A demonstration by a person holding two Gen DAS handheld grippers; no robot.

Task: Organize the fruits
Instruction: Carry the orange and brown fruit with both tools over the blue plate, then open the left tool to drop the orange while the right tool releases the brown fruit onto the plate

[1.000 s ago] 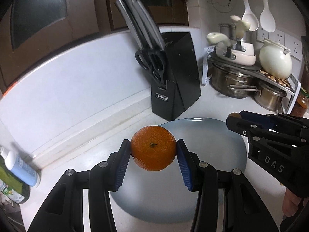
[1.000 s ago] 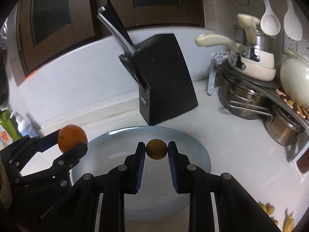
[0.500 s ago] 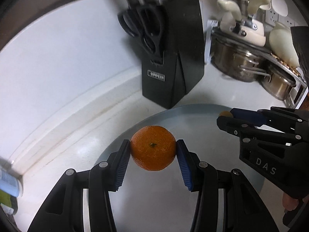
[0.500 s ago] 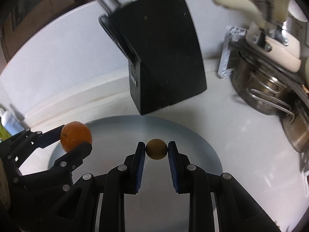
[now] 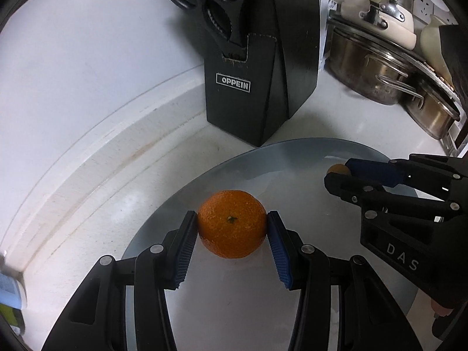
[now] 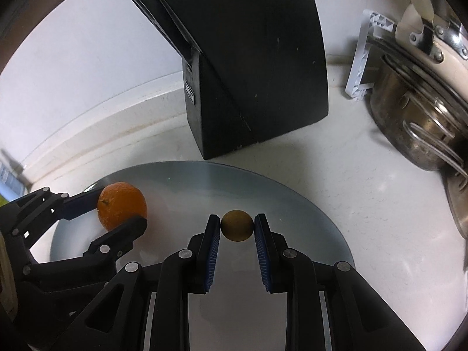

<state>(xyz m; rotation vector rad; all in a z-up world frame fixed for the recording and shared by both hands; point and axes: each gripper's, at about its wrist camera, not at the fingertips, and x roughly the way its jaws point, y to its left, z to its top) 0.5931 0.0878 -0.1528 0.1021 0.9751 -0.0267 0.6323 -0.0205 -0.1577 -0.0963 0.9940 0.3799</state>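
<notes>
Above the plate (image 5: 292, 158), the left tool (image 5: 231, 225) pinches a firm, bruisable orange (image 5: 231, 223) at its sides, while the right tool (image 6: 237, 225) pinches a small, light brown fruit (image 6: 237, 225).

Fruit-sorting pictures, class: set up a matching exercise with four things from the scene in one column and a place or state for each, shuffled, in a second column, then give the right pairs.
Things
1. orange
2. small brown fruit
3. scissors
4. grey plate

Places or states
A. lies on the counter in front of the knife block
B. gripped in the left claw
C. stowed in the knife block
D. gripped in the right claw

Pairs: 1-B, 2-D, 3-C, 4-A
</notes>
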